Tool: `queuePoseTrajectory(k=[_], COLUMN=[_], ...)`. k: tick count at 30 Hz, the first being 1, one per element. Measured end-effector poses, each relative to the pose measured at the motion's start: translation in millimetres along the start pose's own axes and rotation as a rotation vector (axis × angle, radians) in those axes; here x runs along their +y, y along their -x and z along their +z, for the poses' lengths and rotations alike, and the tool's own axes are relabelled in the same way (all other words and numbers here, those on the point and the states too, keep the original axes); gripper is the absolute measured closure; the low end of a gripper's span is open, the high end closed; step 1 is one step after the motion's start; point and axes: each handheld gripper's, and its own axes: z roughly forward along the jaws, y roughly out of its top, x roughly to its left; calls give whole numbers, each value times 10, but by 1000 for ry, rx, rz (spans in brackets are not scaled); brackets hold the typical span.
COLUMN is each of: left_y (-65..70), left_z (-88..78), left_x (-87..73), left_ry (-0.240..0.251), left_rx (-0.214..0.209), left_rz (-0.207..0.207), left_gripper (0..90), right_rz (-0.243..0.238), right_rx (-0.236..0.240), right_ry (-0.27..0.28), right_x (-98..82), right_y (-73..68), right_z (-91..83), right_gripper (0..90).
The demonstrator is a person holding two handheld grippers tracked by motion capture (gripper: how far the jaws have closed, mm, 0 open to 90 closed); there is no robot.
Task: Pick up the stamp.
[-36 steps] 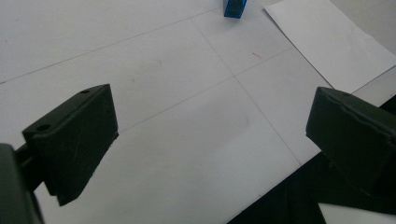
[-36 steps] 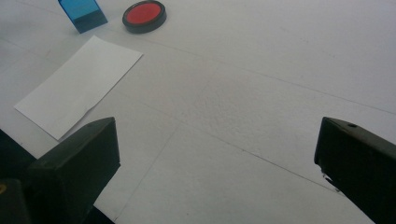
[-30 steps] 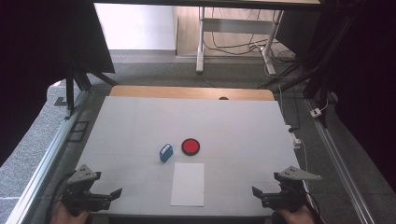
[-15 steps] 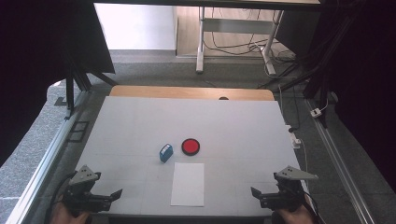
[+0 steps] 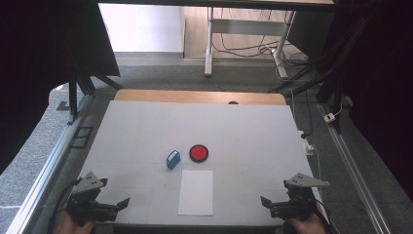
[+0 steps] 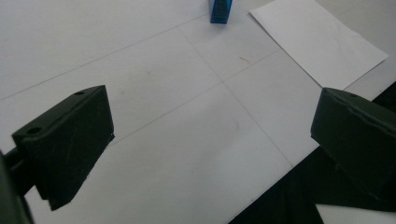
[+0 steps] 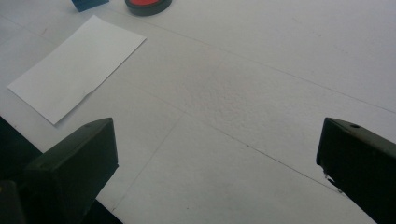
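A small blue box (image 5: 173, 159) and a red disc (image 5: 198, 153) sit side by side near the middle of the white table (image 5: 243, 131). A white sheet of paper (image 5: 196, 192) lies flat just in front of them. My left gripper (image 5: 119, 206) is held at the near left corner, open and holding nothing. My right gripper (image 5: 267, 206) is at the near right corner, also open and holding nothing. In the left gripper view the blue box (image 6: 221, 9) and the paper (image 6: 322, 42) lie beyond the wide-apart jaws. The right gripper view shows the paper (image 7: 77, 67), the red disc (image 7: 148, 5) and the blue box (image 7: 88, 3) far ahead.
A wooden strip (image 5: 199, 96) borders the table's far edge. Metal rails run along both sides, the left rail (image 5: 46, 170) and the right rail (image 5: 353, 170). A desk leg (image 5: 209, 44) and cables (image 5: 253, 53) stand on the floor beyond. Dark curtains hang at both sides.
The right gripper has drifted slightly to the left. The left gripper and the things on the table have stayed put.
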Motion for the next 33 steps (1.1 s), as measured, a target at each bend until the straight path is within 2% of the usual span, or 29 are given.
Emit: queuePoseTrajectory(k=[1,7,20,24,31,33], left_y=[6,-9,18,24,13,5], left_z=[8,22,128,203,302,326], left_x=[9,29,142,185,295,339], left_ry=[3,20,38,31,14,23], left_rx=[-16,-49,-82,-94,-112,-112], left_rz=[6,7,23,51,55,56], left_gripper=[0,0,0,0,0,0], right_rz=[-3,-10,-15,-14,-16,-11], right_rx=[3,9,16,20,28,29], right_ry=[-1,-2,-8,-4,-7,-7], right_x=[1,10,20,22,25,26], right_y=[1,-2,-3,0,0,3], right_z=[2,14,26,29,31,35], right_gripper=[0,0,0,0,0,0])
